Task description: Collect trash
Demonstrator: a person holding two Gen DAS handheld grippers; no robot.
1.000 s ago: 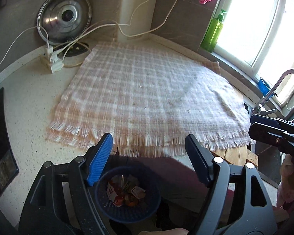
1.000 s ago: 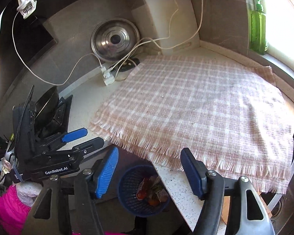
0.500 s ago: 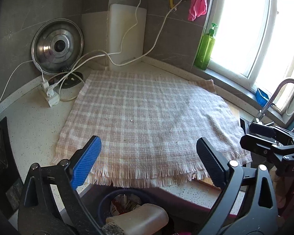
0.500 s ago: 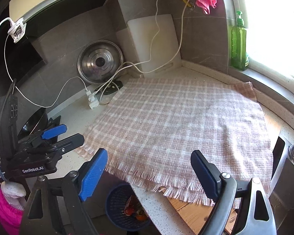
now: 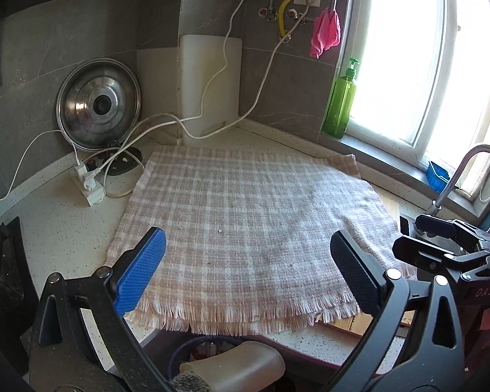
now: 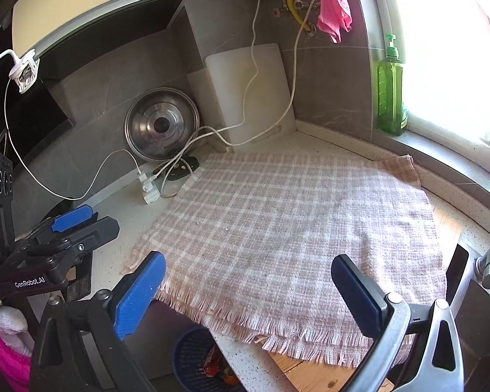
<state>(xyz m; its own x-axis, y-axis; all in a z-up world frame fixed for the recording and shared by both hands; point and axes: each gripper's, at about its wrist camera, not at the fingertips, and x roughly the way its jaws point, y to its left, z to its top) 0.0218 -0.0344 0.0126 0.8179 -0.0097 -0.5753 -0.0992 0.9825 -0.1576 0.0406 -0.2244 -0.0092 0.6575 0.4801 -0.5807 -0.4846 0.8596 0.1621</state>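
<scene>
A pink plaid cloth (image 5: 245,225) covers the counter; it also shows in the right wrist view (image 6: 297,238). A blue trash basket (image 6: 196,362) with wrappers inside stands on the floor below the counter edge; only its rim (image 5: 192,343) shows in the left wrist view. My left gripper (image 5: 245,274) is open and empty above the cloth's near edge. My right gripper (image 6: 248,287) is open and empty above the cloth's front fringe. Each gripper shows in the other's view, the right one (image 5: 441,248) and the left one (image 6: 65,235).
A steel pot lid (image 5: 98,104) and a white cutting board (image 5: 210,81) lean on the back wall. A power strip with white cables (image 5: 89,183) lies at the left. A green soap bottle (image 5: 341,101) stands on the sill. A faucet (image 5: 457,176) rises at the right.
Both grippers have risen and tilted up from the basket toward the counter. The basket has dropped to the bottom edge of both views. Both stay open.
</scene>
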